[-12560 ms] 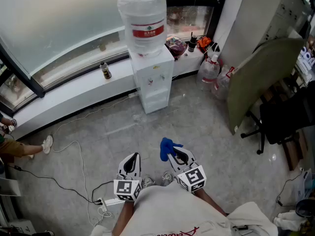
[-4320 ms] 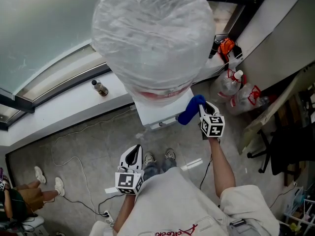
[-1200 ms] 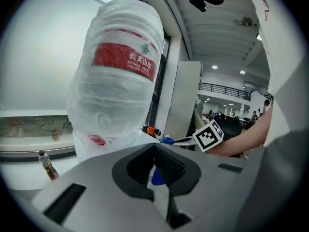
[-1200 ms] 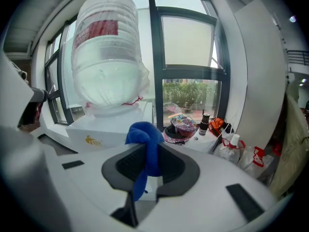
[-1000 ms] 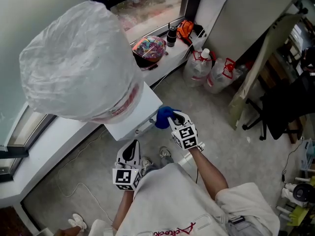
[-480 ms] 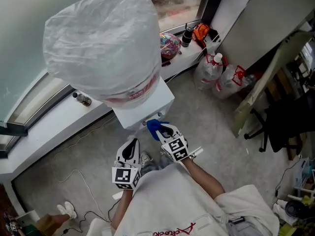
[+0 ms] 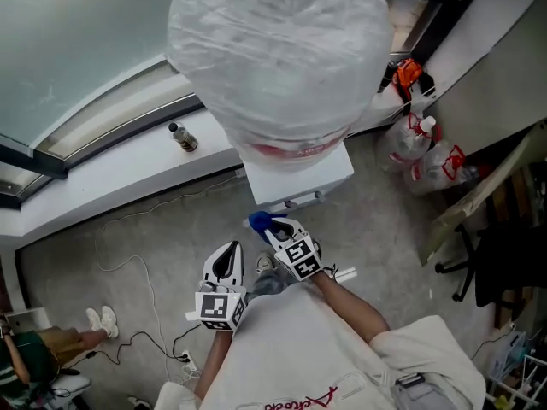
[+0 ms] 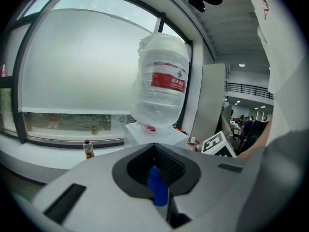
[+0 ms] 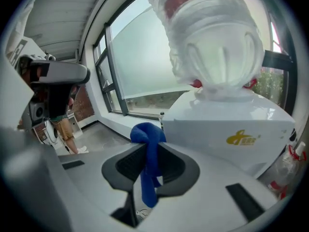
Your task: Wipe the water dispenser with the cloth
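The white water dispenser stands against the window ledge, topped by a big bottle wrapped in clear plastic. My right gripper is shut on a blue cloth, just in front of the dispenser's front face and below its top edge. In the right gripper view the cloth bunches out of the shut jaws, close to the dispenser's side. My left gripper hangs lower and to the left, shut, holding nothing. The left gripper view shows the dispenser further off.
A small bottle stands on the ledge left of the dispenser. Plastic jugs and an orange item sit to the right. Cables trail over the floor. A person's shoes show at lower left.
Over the last second the right gripper has carried the cloth from the dispenser's right front corner leftward and down along its front. The head view swung. The left gripper stayed put.
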Available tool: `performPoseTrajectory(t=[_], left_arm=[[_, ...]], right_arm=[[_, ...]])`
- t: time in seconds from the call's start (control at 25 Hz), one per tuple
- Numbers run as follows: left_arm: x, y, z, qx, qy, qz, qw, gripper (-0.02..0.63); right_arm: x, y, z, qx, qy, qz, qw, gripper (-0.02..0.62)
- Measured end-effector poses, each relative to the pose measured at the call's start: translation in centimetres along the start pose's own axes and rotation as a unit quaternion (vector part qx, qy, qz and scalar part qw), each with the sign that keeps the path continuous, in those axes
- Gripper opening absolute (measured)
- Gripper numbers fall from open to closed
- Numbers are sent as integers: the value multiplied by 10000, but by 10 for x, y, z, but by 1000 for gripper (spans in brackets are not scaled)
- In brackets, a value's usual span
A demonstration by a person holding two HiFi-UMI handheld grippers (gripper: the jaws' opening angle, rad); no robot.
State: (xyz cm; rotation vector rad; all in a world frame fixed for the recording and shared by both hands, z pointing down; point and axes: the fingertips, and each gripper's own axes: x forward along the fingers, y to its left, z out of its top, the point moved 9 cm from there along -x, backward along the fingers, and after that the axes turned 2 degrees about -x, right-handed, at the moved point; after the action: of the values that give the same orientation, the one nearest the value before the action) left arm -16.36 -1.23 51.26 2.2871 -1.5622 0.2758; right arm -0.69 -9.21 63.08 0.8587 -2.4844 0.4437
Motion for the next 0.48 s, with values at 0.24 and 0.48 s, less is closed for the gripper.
performPoseTrajectory(t=[0.24, 0.48], left_arm=[[-14, 7, -8, -98, 25, 201, 9997, 12], [-8, 3, -5, -43, 70, 16, 10000, 12]], right_arm=[[11, -13, 2, -21, 45, -145, 9999, 80], [5, -32, -9, 136, 170, -392, 9990, 78]])
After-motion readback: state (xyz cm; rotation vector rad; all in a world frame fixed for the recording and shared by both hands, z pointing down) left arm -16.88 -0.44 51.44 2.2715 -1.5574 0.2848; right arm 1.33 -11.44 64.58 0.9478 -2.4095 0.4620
